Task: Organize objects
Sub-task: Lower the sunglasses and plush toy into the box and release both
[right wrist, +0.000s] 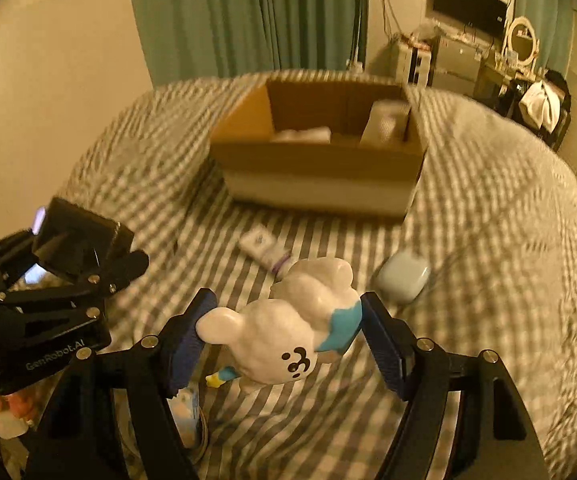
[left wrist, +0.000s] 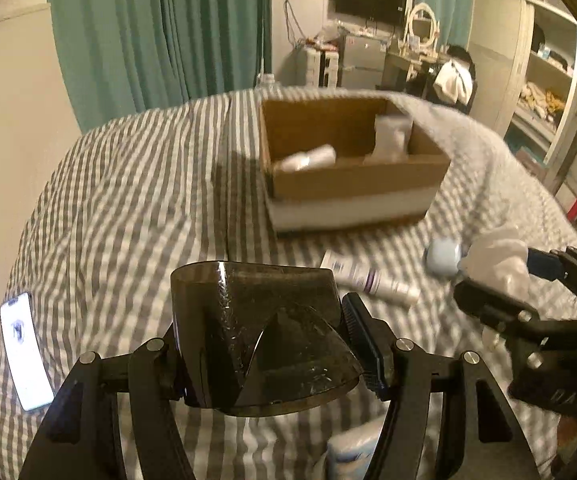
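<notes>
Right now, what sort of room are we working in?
Most likely a bedroom: the cardboard box sits on a bed with a striped cover, teal curtains behind, and a vanity mirror across the room.

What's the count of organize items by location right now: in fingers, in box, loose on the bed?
Held in fingers: 2 (dark visor in left gripper, white figurine in right gripper)
In cardboard box: 2 (white tube, white pouch)
Loose on bed: 3 (purple-banded tube, pale blue case, phone)
Total: 7
</notes>
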